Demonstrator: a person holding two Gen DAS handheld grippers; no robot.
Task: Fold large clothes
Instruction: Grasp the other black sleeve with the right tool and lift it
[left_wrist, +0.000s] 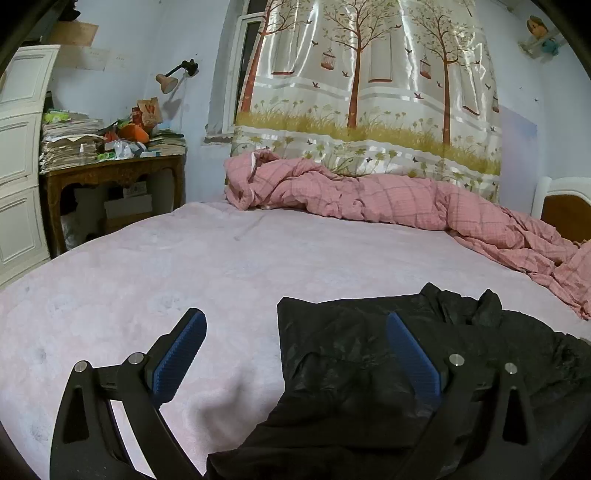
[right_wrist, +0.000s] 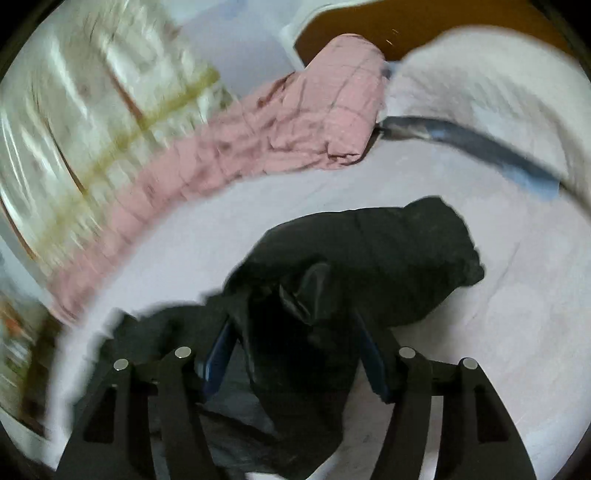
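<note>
Lying crumpled on pink bed sheet (left_wrist: 147, 280): black garment (left_wrist: 369, 354), unlabelled.

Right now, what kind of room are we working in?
Most likely a bedroom in a home. A wide bed fills the view, a rumpled pink quilt lies along its far side, and a tree-print curtain hangs behind it. The black garment is spread on the bed.

One black garment (left_wrist: 369, 369) on one bed (left_wrist: 184, 266). One pink checked quilt (left_wrist: 369, 199). One tree-print curtain (left_wrist: 369, 92). One wall lamp (left_wrist: 171, 77). One wooden side table (left_wrist: 114, 177). Two grippers: left (left_wrist: 295, 350), right (right_wrist: 291, 354).
</note>
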